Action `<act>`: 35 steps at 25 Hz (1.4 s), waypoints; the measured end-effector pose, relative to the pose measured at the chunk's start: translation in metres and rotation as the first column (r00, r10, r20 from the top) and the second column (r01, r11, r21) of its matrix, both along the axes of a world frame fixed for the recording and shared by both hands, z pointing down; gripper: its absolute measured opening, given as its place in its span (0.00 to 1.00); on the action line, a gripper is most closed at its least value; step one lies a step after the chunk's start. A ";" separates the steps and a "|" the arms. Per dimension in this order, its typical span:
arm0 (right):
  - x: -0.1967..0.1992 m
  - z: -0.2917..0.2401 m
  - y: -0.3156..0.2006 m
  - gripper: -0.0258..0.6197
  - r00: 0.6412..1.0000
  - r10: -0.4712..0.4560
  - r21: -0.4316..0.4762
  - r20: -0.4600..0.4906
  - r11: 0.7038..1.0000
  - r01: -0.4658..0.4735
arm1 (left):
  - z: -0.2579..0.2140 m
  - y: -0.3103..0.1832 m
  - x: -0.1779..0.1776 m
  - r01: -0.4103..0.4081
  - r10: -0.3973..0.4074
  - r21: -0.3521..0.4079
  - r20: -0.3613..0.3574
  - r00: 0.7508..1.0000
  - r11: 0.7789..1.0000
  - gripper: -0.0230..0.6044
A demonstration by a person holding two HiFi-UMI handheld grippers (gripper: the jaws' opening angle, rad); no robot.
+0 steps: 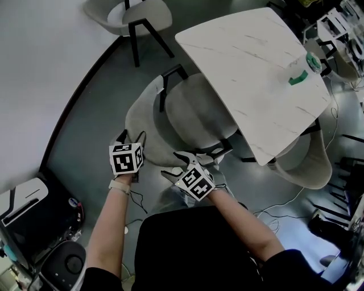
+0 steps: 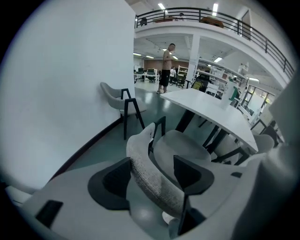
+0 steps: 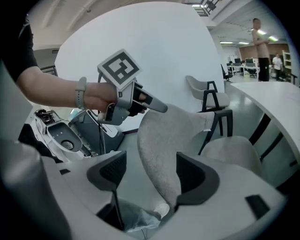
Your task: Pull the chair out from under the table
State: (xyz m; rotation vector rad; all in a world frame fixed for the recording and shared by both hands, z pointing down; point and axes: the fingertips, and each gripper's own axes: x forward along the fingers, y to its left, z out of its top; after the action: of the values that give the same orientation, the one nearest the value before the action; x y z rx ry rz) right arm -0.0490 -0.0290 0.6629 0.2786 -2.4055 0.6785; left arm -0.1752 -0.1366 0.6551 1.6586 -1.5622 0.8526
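Chair [image 1: 190,111]: seat tucked part way under the worktop [image 1: 250,68], curved backrest [image 1: 135,113] facing the person.

Handling (judged): stiff shell under fabric, dark legs on smooth floor. Moderate weight, so it should slide rather than need lifting. The fabric offers grip. Best hold is the backrest's top rim, one claw on each side.

Left claw [image 2: 152,176]: jaws wide apart, straddling the rim, not clamped.

Right claw [image 3: 152,173]: same.

Both forearms extended, claws pitched downward.

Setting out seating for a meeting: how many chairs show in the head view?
3. The near chair, partly under the table; the wall chair at top left; the far chair beyond the table's lower right edge. Clutter at top right may hide more.
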 end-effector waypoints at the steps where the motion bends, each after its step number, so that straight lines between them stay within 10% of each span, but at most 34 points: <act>1: -0.001 0.006 0.001 0.53 1.000 0.000 -0.009 -0.010 1.000 0.000 | 0.000 -0.003 0.000 -0.011 0.011 0.004 0.025 1.000 1.000 0.49; 9: -0.003 0.056 -0.001 0.53 0.996 0.004 -0.044 -0.092 0.999 -0.009 | 0.016 -0.014 -0.004 0.044 -0.041 -0.037 0.096 0.995 0.998 0.50; 25: -0.022 0.108 0.004 0.53 0.983 -0.062 -0.069 -0.172 0.996 0.051 | 0.060 -0.020 -0.005 0.095 -0.099 -0.241 -0.004 0.995 0.966 0.49; 35: -0.030 0.130 0.014 0.53 0.960 -0.105 -0.056 -0.261 0.994 0.093 | 0.090 0.007 -0.002 0.048 -0.086 -0.469 -0.060 0.995 0.882 0.47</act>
State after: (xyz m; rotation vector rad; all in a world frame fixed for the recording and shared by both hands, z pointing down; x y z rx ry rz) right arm -0.0791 -0.0147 0.7931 0.2140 -2.1326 0.6062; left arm -0.1769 -0.1300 0.7452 1.2643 -1.2277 1.0197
